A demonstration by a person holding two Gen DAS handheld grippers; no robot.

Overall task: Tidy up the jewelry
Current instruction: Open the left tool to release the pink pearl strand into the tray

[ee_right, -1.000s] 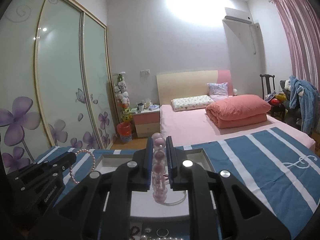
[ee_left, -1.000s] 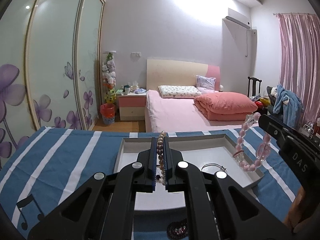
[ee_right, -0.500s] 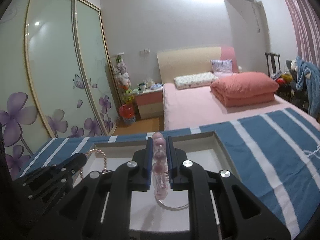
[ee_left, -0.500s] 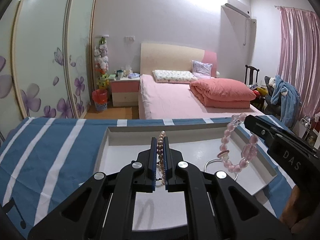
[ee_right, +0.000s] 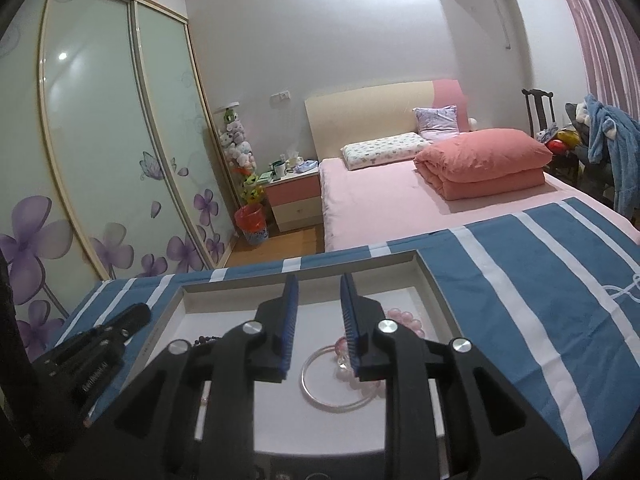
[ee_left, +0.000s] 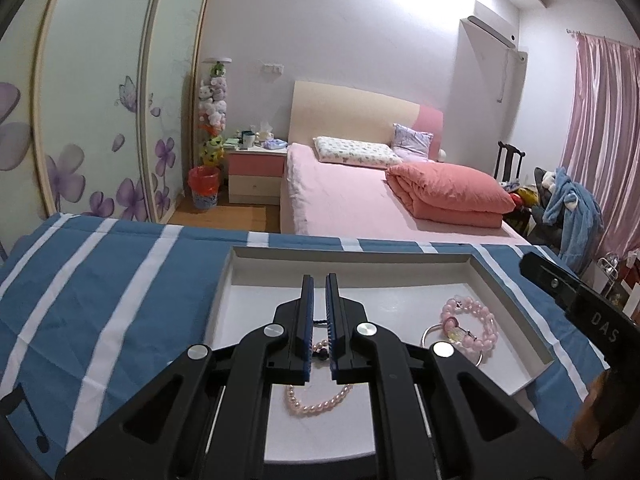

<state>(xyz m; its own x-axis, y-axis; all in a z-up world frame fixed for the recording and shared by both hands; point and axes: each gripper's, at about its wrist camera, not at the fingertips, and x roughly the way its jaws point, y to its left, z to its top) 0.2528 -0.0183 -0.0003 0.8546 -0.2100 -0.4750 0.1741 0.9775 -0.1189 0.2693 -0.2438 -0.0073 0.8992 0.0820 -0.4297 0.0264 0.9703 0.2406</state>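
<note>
A white shallow tray point(ee_left: 360, 254) point(ee_right: 224, 300) lies on the blue striped cloth. My left gripper point(ee_left: 319, 278) hangs low over it, shut on the pearl bracelet point(ee_left: 316, 404). A dark cord and a few pearls show between its pads, and the rest of the loop rests on the tray floor. My right gripper point(ee_right: 320, 280) is over the tray's right half. Its jaws are opening and nothing is between them. Below it, the pink bead bracelet point(ee_left: 476, 320) point(ee_right: 404, 316) lies on the tray, overlapping a silver bangle point(ee_left: 426, 334) point(ee_right: 340, 408).
The blue cloth with white stripes point(ee_left: 120, 300) covers the surface around the tray. Beyond its far edge stand a pink bed point(ee_left: 360, 200), a nightstand point(ee_left: 256, 176) and sliding wardrobe doors point(ee_left: 100, 120). A chair piled with clothes point(ee_left: 572, 216) is at the right.
Both grippers came down closer to the tray. The right jaws spread and let go of the pink bead bracelet, which now lies in the tray. The pearl loop sank from upright onto the tray floor.
</note>
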